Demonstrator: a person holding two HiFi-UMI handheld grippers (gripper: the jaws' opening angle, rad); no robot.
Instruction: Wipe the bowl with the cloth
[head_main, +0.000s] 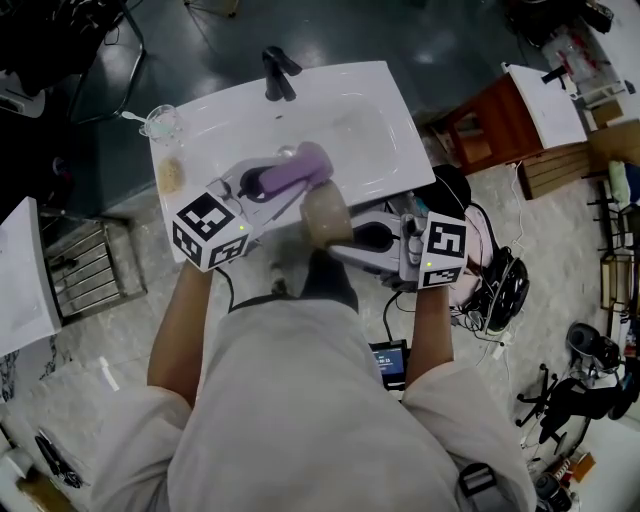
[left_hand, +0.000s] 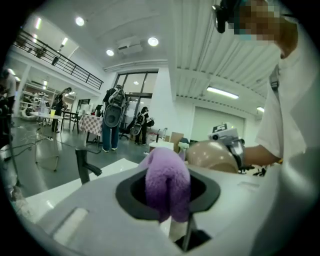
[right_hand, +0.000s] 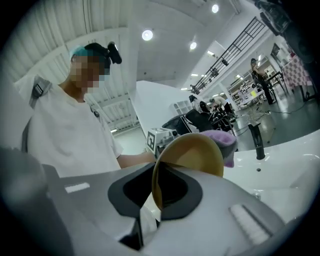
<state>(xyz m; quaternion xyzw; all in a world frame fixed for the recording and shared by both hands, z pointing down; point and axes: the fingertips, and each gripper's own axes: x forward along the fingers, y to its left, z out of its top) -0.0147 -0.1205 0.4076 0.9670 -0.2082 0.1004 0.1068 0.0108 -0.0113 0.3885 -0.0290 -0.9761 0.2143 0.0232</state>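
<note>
In the head view both grippers meet over the front edge of the white sink (head_main: 385, 150). My left gripper (head_main: 283, 182) is shut on a folded purple cloth (head_main: 298, 170), which bulges between its jaws in the left gripper view (left_hand: 167, 182). My right gripper (head_main: 345, 232) is shut on the rim of a tan bowl (head_main: 324, 213), held on edge. In the right gripper view the bowl (right_hand: 192, 155) stands between the jaws, and the cloth (right_hand: 230, 142) lies against its far side. The bowl's inside is hidden from the head view.
A black faucet (head_main: 278, 72) stands at the back of the sink. A clear glass (head_main: 160, 124) and a brownish pad (head_main: 170, 175) sit on its left rim. A wooden cabinet (head_main: 495, 125) is at the right, a metal rack (head_main: 85, 265) at the left, cables and bags on the floor.
</note>
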